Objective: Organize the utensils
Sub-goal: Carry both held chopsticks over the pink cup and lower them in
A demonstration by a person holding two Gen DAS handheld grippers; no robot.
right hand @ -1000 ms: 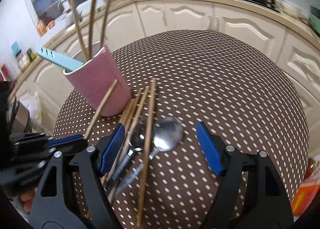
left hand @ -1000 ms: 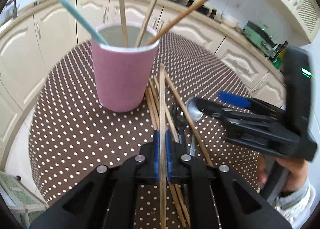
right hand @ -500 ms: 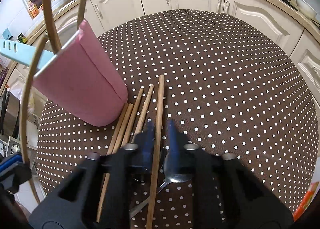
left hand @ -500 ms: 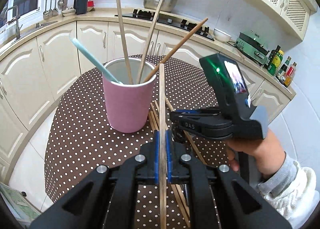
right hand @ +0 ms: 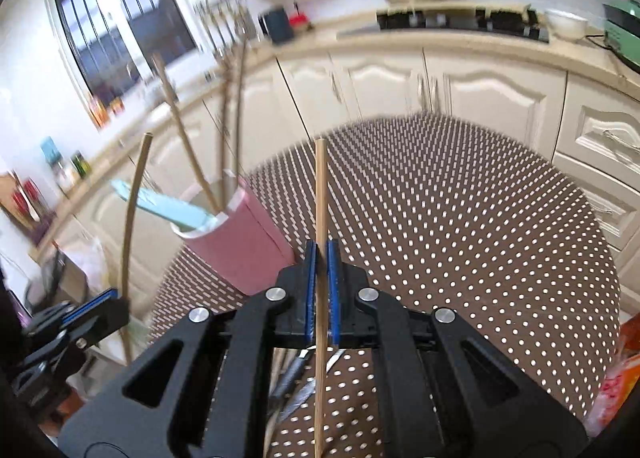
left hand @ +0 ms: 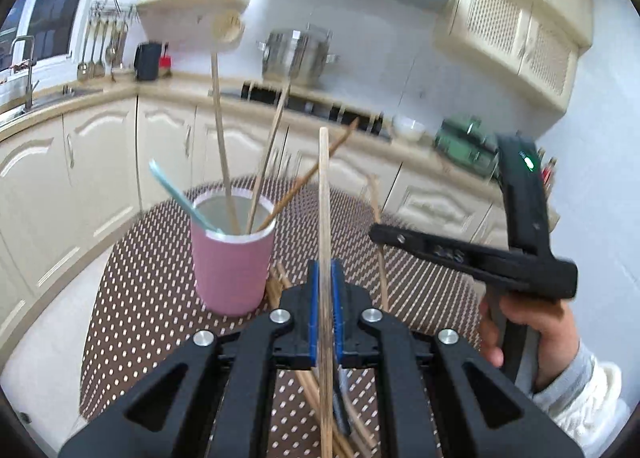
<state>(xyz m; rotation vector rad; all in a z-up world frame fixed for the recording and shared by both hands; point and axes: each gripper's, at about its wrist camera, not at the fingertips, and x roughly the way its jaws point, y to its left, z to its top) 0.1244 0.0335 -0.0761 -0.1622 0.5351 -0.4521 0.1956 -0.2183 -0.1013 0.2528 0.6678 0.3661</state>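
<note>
- Right tongs (right hand: pixel 321 290): blue pads closed on a wooden chopstick (right hand: pixel 320 193), which stands near upright between them; jaws have just been closing
- Pink cup (right hand: pixel 244 254): on the desk (right hand: pixel 460 225), left of the tongs, appearing tilted; holds several wooden sticks and a light blue utensil (right hand: pixel 160 203) resting on its rim
- Desk covering: brown with white dots
- Left tongs (right hand: pixel 92 312): lower left edge, with a second chopstick (right hand: pixel 134 225) rising from them; grip detail unclear
- Metal cutlery (right hand: pixel 296 378): lying on the desk beneath the right tongs, partly hidden
- Background blurred: cream cabinets, a window

Cup (left hand: pixel 232 258) on table (left hand: pixel 140 318), chopsticks (left hand: pixel 280 286) beside it.
</note>
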